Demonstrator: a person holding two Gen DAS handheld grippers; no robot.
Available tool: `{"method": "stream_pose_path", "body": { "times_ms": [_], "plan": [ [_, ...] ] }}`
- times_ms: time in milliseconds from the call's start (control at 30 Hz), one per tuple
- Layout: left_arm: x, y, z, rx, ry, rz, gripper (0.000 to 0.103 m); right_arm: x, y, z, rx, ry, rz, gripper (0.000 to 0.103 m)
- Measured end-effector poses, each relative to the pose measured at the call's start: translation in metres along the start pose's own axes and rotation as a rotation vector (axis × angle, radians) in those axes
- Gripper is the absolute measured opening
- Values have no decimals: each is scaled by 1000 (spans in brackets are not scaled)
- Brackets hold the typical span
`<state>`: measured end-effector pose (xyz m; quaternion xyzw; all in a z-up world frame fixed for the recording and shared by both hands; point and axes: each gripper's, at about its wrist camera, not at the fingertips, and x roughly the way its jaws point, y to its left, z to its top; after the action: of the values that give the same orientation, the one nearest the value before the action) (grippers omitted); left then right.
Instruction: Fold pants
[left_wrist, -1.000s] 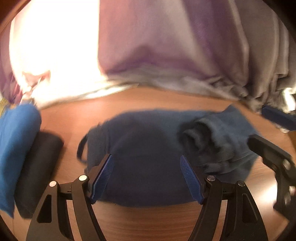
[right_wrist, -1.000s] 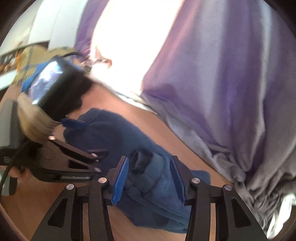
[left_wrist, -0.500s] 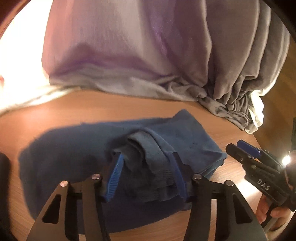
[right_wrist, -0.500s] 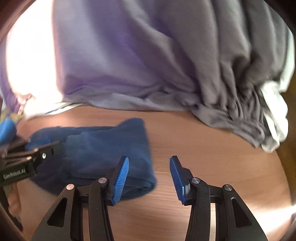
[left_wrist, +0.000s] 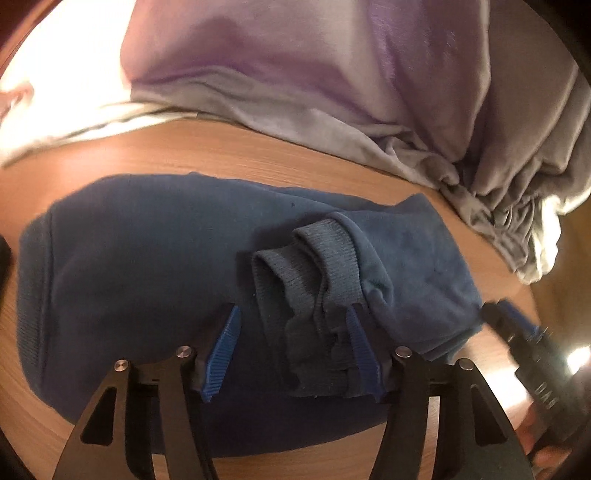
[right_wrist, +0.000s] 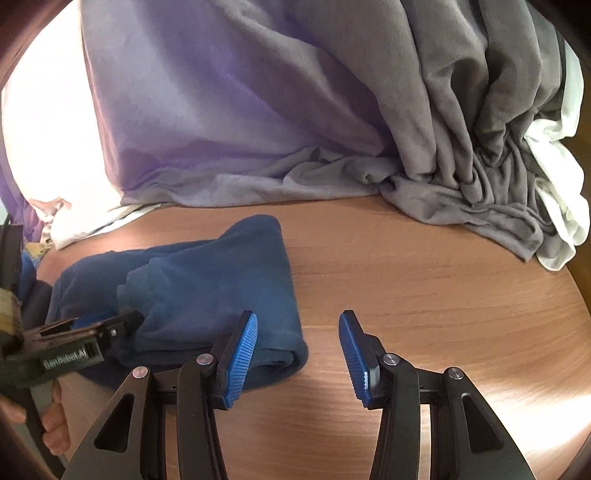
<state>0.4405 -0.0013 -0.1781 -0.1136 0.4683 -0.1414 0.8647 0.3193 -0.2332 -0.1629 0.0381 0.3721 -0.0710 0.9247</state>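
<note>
The folded blue pants (left_wrist: 155, 280) were laid on the tabletop (right_wrist: 424, 280). The left gripper (left_wrist: 291, 347) jaws, just reopened, straddled the ribbed cuffs (left_wrist: 314, 266) unpressed; the right gripper (right_wrist: 299, 350) jaws were held apart, empty.

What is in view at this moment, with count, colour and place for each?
pants: one, dark blue, folded on the table, ribbed cuffs on top.
table: one, brown wood grain, under everything.
draped cloth: grey to purple, piled along the far table edge.
white fabric: beside the grey folds, far right.
left gripper: black with blue pads, jaws astride the cuffs, just opening.
right gripper: black with blue pads, jaws open over bare table by the pants' edge.
hand: one, on the left gripper's handle.
</note>
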Motion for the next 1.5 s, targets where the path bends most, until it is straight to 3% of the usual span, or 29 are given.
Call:
{"method": "stream_pose_path", "body": {
  "times_ms": [133,233,333,467,567,767,933,1200,1300,1500],
  "plan": [
    [1,-2,2,-21,-1,-29,63,6,-3,-4,7,19,11,46],
    [1,-3,2,-61,5,-96,62,10,-4,-6,8,32,19,46],
    [5,-6,3,-46,1,-80,58,12,-3,-8,2,38,21,46],
    [9,-9,5,-39,16,-98,28,13,-3,-8,3,43,26,46],
    [8,-9,4,-44,11,-108,19,14,-2,-9,-2,46,25,46],
    [-24,-23,14,33,-74,-156,17,10,-2,-7,3,35,28,46],
    [-69,-22,31,36,-167,-203,17,-19,7,-1,-19,-26,25,46],
    [-119,14,42,60,-238,-95,17,-50,47,12,-37,-67,97,46],
    [-123,37,39,53,-223,-26,17,-52,68,18,-65,-87,141,46],
    [-106,88,23,-24,-117,66,17,-36,102,14,-127,-69,173,46]
  ]
}}
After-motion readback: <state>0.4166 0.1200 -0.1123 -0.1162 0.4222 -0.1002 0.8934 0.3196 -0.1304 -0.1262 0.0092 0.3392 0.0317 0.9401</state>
